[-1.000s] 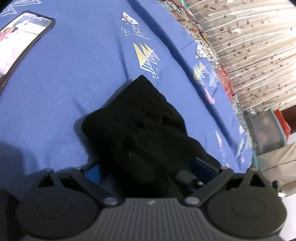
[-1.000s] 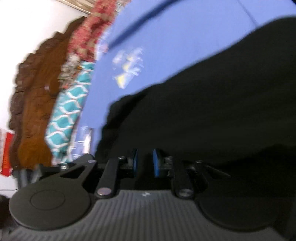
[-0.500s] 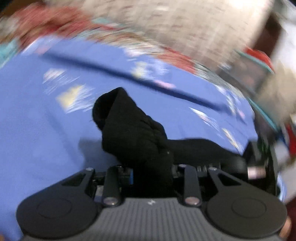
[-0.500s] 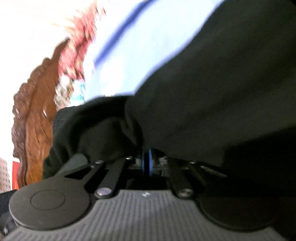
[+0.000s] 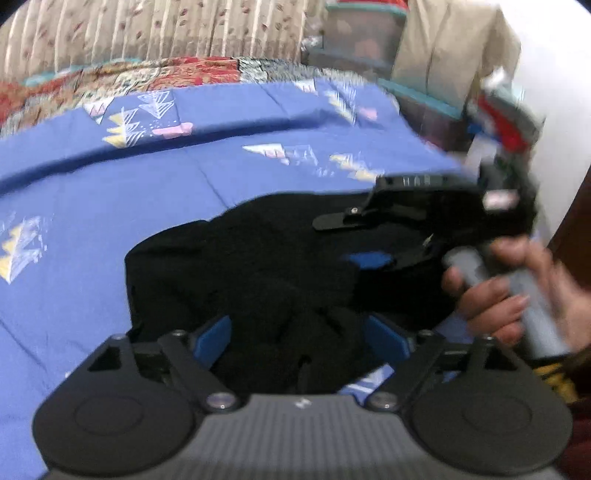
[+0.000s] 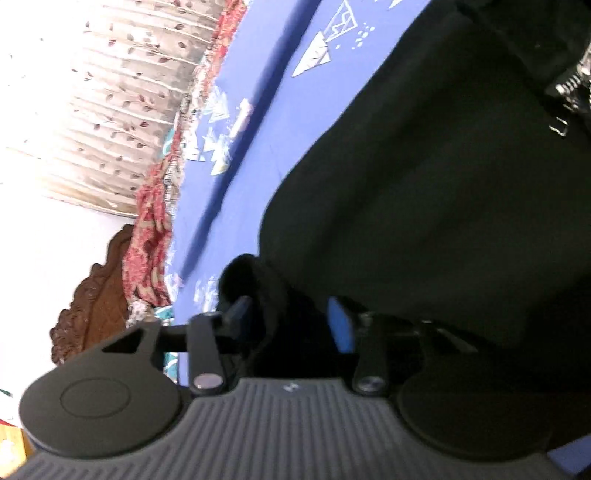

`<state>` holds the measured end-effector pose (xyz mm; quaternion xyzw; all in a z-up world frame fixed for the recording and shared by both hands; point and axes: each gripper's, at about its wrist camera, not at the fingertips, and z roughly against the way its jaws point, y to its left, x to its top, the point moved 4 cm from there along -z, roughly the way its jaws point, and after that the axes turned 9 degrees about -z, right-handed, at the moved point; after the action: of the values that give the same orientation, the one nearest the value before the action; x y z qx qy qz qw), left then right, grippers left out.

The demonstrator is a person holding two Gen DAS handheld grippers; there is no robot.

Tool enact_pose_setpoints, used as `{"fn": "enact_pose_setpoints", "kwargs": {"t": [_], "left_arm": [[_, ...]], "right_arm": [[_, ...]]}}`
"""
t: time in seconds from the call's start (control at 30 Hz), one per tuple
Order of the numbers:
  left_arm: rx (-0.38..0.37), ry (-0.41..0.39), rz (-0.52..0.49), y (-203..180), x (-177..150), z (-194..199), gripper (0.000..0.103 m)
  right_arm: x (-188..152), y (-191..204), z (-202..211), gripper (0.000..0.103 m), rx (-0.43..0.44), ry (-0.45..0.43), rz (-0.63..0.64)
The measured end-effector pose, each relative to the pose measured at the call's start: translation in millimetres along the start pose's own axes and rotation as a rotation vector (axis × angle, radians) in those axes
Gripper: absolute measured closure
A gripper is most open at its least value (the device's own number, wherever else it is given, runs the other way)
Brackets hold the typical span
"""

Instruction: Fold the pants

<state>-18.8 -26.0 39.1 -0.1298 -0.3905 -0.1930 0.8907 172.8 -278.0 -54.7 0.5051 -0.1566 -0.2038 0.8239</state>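
Observation:
The black pants (image 5: pixel 258 273) lie bunched in a folded heap on the blue bedsheet (image 5: pixel 110 206). My left gripper (image 5: pixel 301 338) is open, its blue pads on either side of the near edge of the heap. In the left wrist view my right gripper (image 5: pixel 364 236) reaches in from the right above the pants, held by a hand (image 5: pixel 509 291). In the right wrist view the right gripper (image 6: pixel 291 319) is open, with a fold of the black pants (image 6: pixel 424 184) lying loose between its blue pads.
A patterned red quilt (image 5: pixel 129 77) and a leaf-print curtain (image 5: pixel 147 29) run along the far side of the bed. Storage boxes (image 5: pixel 362 33) and clutter stand at the right. A carved wooden headboard (image 6: pixel 92 295) shows in the right wrist view.
Both grippers were shut on the pants half a second ago and have now opened. The pants have dropped onto the sheet in a folded heap, and the left camera has swung toward the right gripper.

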Motion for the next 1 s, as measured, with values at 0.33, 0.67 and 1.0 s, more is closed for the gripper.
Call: {"fn": "enact_pose_setpoints", "kwargs": {"t": [0.33,0.67,1.0], "left_arm": [[0.105,-0.12,0.509,102.4,-23.3,57.9,0.024],[0.075,-0.11,0.532,101.7,-23.1,46.0,0.028],[0.019,0.023,0.387,49.8,-8.3,-26.6,0.055]], "right_arm": [[-47.3,47.7,-49.8,0.027,-0.076,0.149,0.332],[-50.4,72.5,-5.4,0.082,-0.152,-0.096,0.729],[-1.6,37.4,18.2,0.058,-0.234,-0.236,0.589]]}}
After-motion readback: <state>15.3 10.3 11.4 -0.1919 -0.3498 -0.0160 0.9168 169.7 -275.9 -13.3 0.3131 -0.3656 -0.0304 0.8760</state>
